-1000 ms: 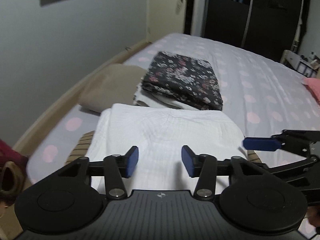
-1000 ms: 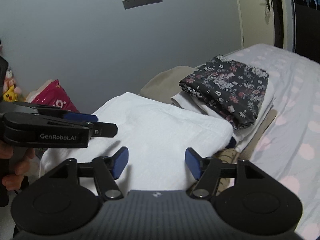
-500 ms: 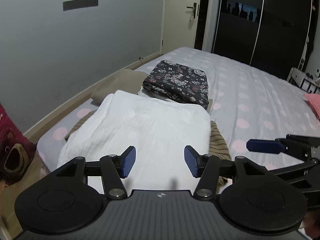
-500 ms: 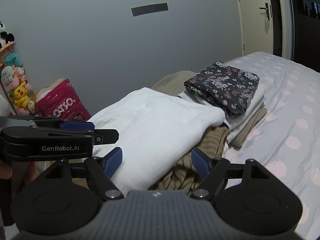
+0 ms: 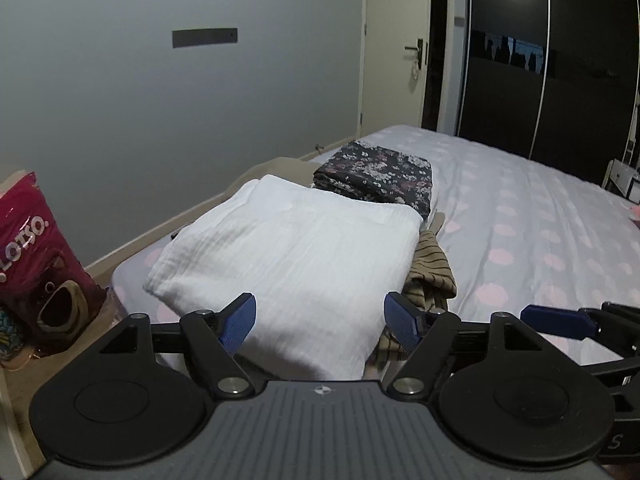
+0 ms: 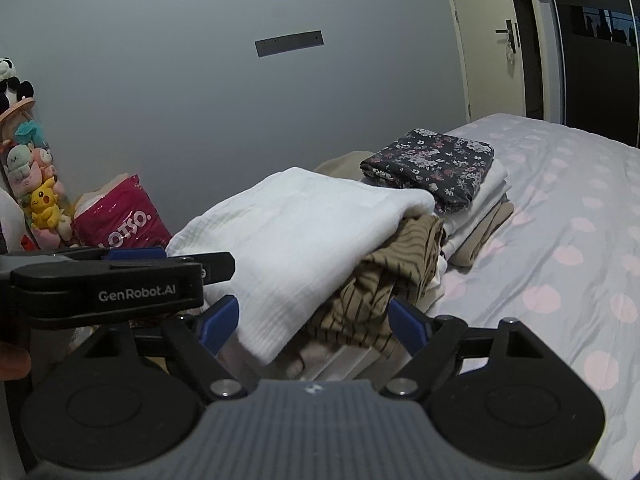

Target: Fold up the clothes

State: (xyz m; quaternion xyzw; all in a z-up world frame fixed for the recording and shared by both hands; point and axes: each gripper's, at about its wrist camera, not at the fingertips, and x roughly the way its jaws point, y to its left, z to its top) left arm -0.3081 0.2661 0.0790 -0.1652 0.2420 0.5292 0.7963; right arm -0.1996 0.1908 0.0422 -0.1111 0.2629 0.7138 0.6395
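Observation:
A folded white cloth [image 5: 292,256] [image 6: 304,232] lies on top of a crumpled tan striped garment [image 5: 432,268] [image 6: 392,280] at the near corner of the bed. Behind it a folded dark floral cloth [image 5: 376,176] [image 6: 432,160] tops a stack of white and beige folded pieces [image 6: 480,216]. My left gripper [image 5: 320,316] [image 6: 200,262] hangs just short of the white cloth; its jaws are opening with nothing between them. My right gripper [image 6: 314,322] [image 5: 568,318] is beside it over the striped garment, its jaws also opening and holding nothing.
The bed's lilac sheet with pink dots [image 5: 540,232] stretches away to the right. A pink LOTSO bag [image 5: 36,264] [image 6: 120,220] and plush toys [image 6: 36,184] stand on the left by the grey wall. A door [image 5: 396,60] and dark wardrobe [image 5: 540,60] are at the back.
Both grippers have drawn back from the white cloth and their jaws have spread wider. The striped garment under the cloth, the pink bag and the toys have come into view.

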